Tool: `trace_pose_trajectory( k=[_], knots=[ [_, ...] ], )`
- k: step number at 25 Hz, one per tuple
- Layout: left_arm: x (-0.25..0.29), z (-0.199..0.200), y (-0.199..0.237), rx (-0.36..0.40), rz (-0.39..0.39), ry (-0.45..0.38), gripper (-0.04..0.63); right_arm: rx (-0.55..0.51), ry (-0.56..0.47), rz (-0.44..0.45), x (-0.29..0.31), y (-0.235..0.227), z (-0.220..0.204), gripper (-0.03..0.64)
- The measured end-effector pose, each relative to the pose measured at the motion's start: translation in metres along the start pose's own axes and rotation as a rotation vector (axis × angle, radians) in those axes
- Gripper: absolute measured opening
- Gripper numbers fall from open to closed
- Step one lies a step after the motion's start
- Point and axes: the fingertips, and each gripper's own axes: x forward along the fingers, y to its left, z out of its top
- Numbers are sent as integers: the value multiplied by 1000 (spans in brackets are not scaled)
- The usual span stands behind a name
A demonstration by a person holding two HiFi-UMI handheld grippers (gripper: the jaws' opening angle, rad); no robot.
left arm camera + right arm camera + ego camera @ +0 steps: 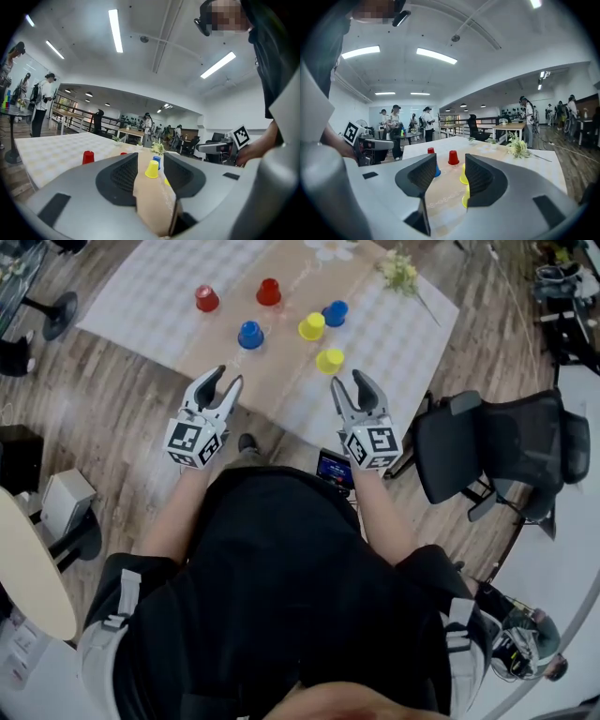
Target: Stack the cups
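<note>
Six upside-down cups (red cups point(269, 292), blue cups point(250, 335), yellow cups point(311, 326)) stand apart on the clothed surface point(141, 306). The left gripper point(230, 378) and right gripper point(347, 379) are near its edge, jaws open and empty.

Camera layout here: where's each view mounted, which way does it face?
Head view: on the head, steeply down at table and cups; shows torso, forearms, left gripper, right gripper.
Left gripper view: on left gripper, along its jaws across table; jaws apart, empty.
Right gripper view: same on right gripper; jaws apart, empty.
Shared: all see the cups.
</note>
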Motion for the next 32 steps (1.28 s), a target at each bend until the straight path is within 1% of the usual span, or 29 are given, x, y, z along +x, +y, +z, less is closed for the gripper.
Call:
trace_pose_trajectory(
  k=[4,7,12,16,19,22,26,32],
  knots=[
    [14,-2,23,-16,-26,17,164,12,53,-53,16,-13,-11,210],
    [25,-4,35,-12,-46,29,178,22,77,-66,23,-22,-20,224],
    [40,-10,42,-21,-41,64,198,56,112,-29,34,-33,-34,232],
    [49,-6,41,-23,-13,70,199,49,142,18,46,-49,-45,256],
    [49,0,39,-10,7,64,199,26,173,66,53,-54,-58,270],
    [49,2,42,-2,47,53,199,-6,199,113,64,-62,-71,276],
    [48,-2,40,4,85,59,204,-11,246,167,77,-66,-92,283],
    [46,-9,37,4,107,74,204,-79,298,209,86,-68,-115,285]
  ],
)
